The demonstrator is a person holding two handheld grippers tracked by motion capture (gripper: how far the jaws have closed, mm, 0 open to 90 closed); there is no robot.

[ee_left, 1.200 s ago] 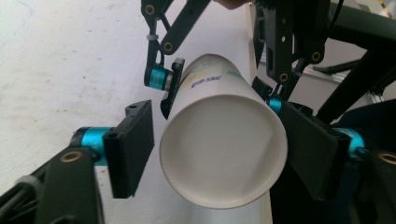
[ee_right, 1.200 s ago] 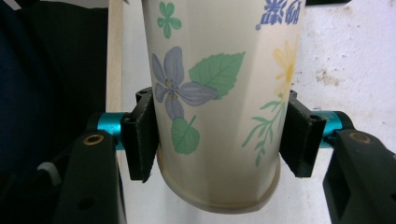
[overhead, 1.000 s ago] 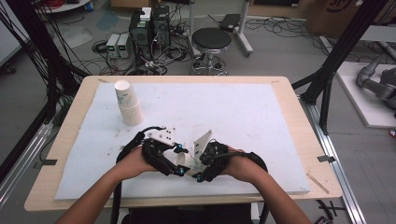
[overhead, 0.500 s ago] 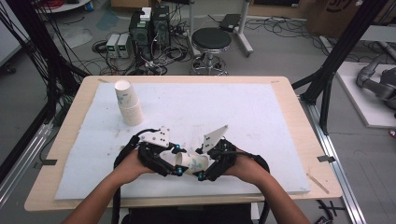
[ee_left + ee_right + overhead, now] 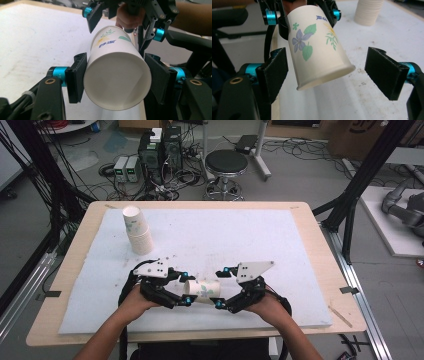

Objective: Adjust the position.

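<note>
near the front edge of the white-padded wooden table [image 5: 310,250], the left gripper [image 5: 184,290] clamps the rim end of the flower-printed white paper cup [image 5: 204,290], while the right gripper [image 5: 222,287] has just opened wide around its base, so the handover looks complete.

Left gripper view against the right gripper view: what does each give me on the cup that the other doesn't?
Left gripper view: the cup's open mouth faces the camera, and the left gripper has its jaws pressed on both sides near the rim.

Right gripper view: the cup's closed base, a purple flower print, and the cup stack beyond it. The right gripper has just been opening; gaps show between jaws and cup.

Both: the cup held level above the white mat, with the other gripper behind it.
</note>
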